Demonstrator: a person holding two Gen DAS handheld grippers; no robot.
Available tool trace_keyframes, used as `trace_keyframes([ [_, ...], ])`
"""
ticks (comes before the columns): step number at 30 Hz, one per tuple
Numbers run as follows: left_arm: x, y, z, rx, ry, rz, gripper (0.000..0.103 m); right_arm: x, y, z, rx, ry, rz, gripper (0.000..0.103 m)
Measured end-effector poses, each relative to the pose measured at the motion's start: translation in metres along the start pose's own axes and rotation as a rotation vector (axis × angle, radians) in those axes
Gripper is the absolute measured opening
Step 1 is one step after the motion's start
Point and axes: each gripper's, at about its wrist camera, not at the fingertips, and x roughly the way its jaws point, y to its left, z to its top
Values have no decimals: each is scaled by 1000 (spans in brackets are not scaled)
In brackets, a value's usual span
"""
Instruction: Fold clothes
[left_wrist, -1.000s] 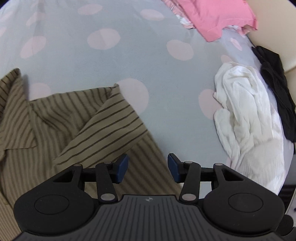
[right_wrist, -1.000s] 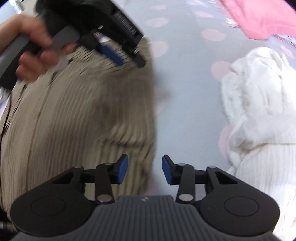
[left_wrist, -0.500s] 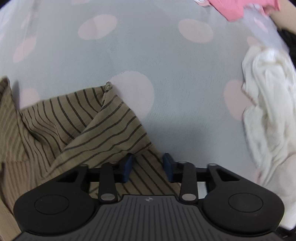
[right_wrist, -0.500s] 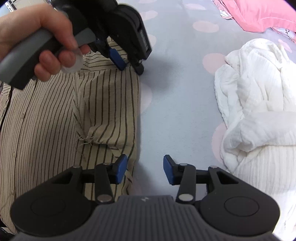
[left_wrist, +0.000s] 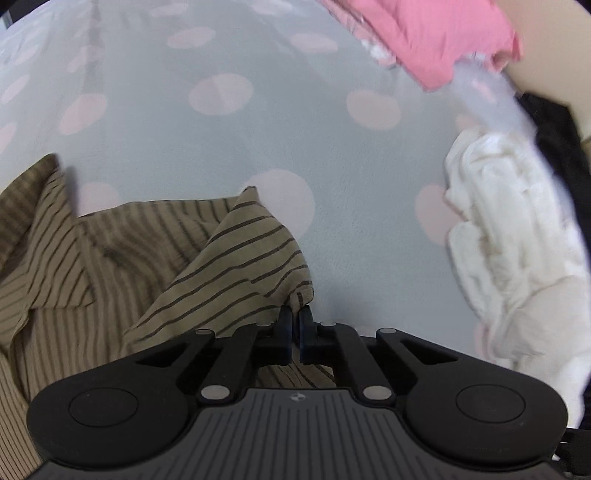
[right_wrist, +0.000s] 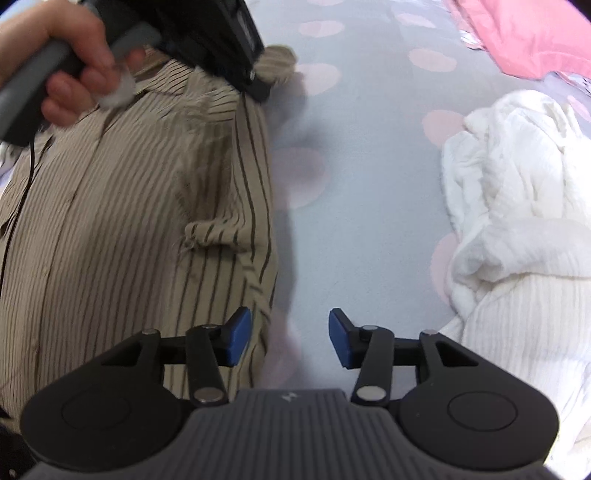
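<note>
My left tongs are clenched on a fold of the tan cotton shirt with thin dark stripes, pinching it at the shirt's right-hand edge so that a ridge of cloth stands up from the grip. I judge the pinch sits there because that edge is what has to be carried across the body of the garment to make a fold. The shirt itself lies spread on the pale grey-blue bedsheet with pink dots, with its collar end away from me in the right wrist view.

My right tongs are released, jaws wide apart and holding nothing, hovering just over the same long edge of the shirt nearer its hem. That placement looks meant for a second pinch, so both ends of the edge can travel together. The hand working the left tool shows at the upper left of that view.

Well apart to the right lie a crumpled white ribbed garment, a folded pink cloth and, at the far rim, something black, probably another garment, though the blur there leaves me unsure.

I can read no brand, label or writing anywhere; only a small emblem shows on each tool body, too small to make out.
</note>
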Motion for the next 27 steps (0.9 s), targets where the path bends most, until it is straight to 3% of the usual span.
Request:
trace_keyframes([
  [11, -86, 61, -30, -81, -95, -59, 1, -40, 64, -46, -262, -17, 42, 50],
  [16, -101, 91, -48, -130, -120, -68, 1, -62, 101, -84, -489, -31, -12, 50],
  [27, -98, 145, -82, -203, -137, -102, 1, -37, 126, -153, -594, 156, -64, 53],
])
